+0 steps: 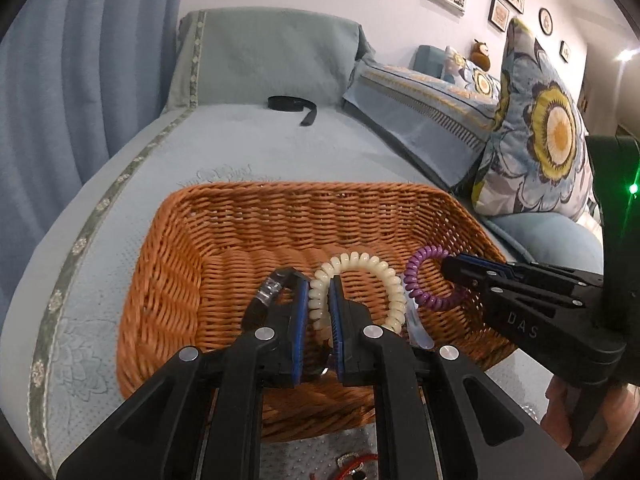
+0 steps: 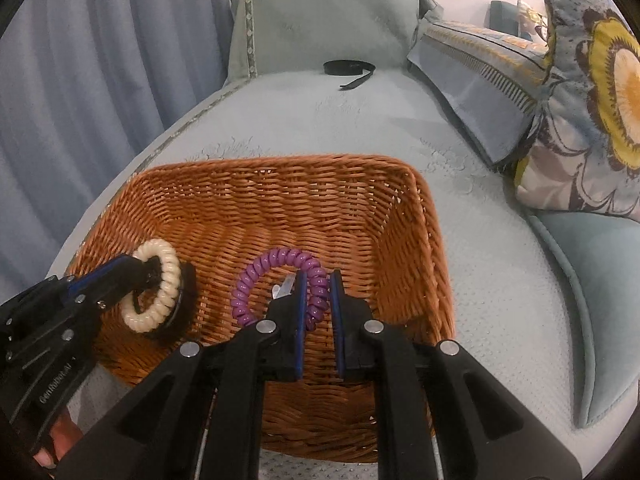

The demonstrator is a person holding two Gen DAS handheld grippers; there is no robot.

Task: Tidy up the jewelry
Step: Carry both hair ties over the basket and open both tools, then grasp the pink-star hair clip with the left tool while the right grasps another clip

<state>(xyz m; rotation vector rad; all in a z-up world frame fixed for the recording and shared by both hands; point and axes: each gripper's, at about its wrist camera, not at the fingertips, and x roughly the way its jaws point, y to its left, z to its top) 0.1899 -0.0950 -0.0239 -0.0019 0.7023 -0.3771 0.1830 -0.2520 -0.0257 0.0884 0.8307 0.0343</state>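
Note:
An orange wicker basket sits on the light blue sofa seat. My left gripper is shut on a cream spiral coil bracelet and holds it over the basket's left side. My right gripper is shut on a purple spiral coil bracelet and holds it over the basket's middle. A black band lies on the seat at the far end.
Flowered cushions lean along the sofa's right side. A blue curtain hangs at the left. Some red and silver jewelry lies on the seat just in front of the basket.

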